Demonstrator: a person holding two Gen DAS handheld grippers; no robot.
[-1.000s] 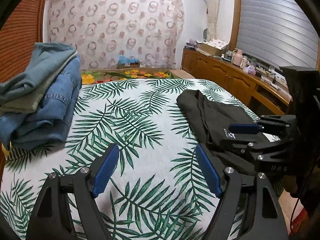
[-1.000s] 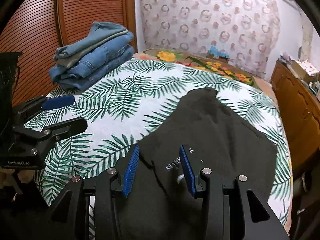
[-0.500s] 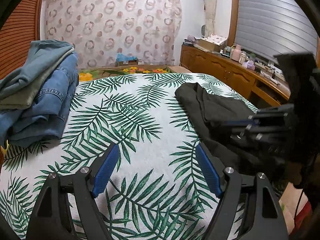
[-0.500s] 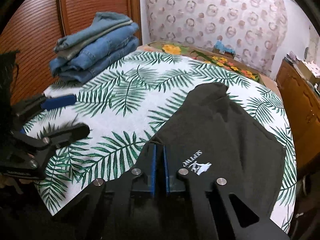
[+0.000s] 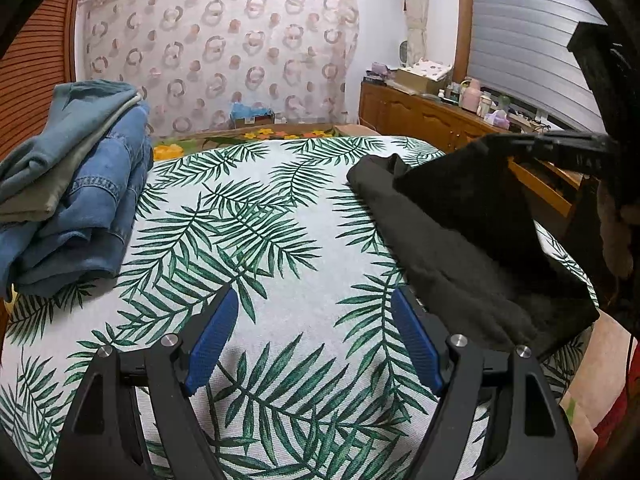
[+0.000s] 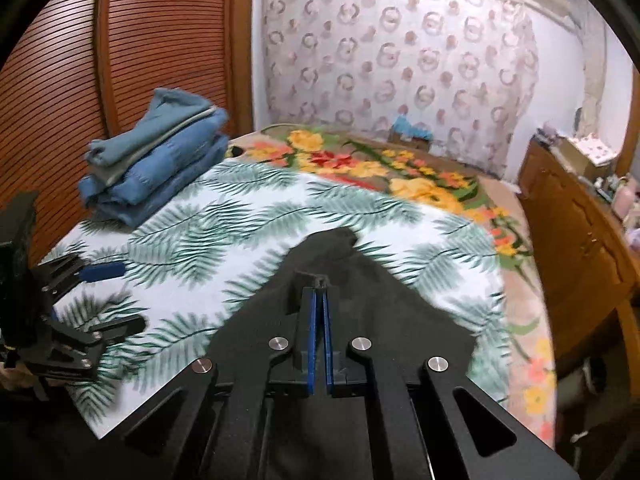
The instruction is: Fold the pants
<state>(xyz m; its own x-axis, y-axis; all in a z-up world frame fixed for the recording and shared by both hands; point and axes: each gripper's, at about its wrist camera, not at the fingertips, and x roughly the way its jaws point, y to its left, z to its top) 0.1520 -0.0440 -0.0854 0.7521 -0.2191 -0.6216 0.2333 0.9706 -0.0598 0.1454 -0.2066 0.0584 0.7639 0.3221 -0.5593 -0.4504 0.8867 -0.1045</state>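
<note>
**Thinly pinched: one edge carries the whole lift**

Right now the right tool [image 6: 319, 292] is pressed together on an edge of the black pants [image 5: 460, 240], raised off the palm-print bedspread [image 5: 280, 264] at the bed's right side. The left tool [image 5: 314, 344] hangs spread and empty. With so little cloth caught, the fabric could slip free, or drag and bunch toward the stack of folded jeans [image 5: 68, 184].

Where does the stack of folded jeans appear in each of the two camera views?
Left wrist view: stack of folded jeans at the left edge, on the leaf-print cover.
Right wrist view: upper left, at the cover's far left corner, before the wooden slatted door.
Shared landmark: ring-patterned curtain.
</note>
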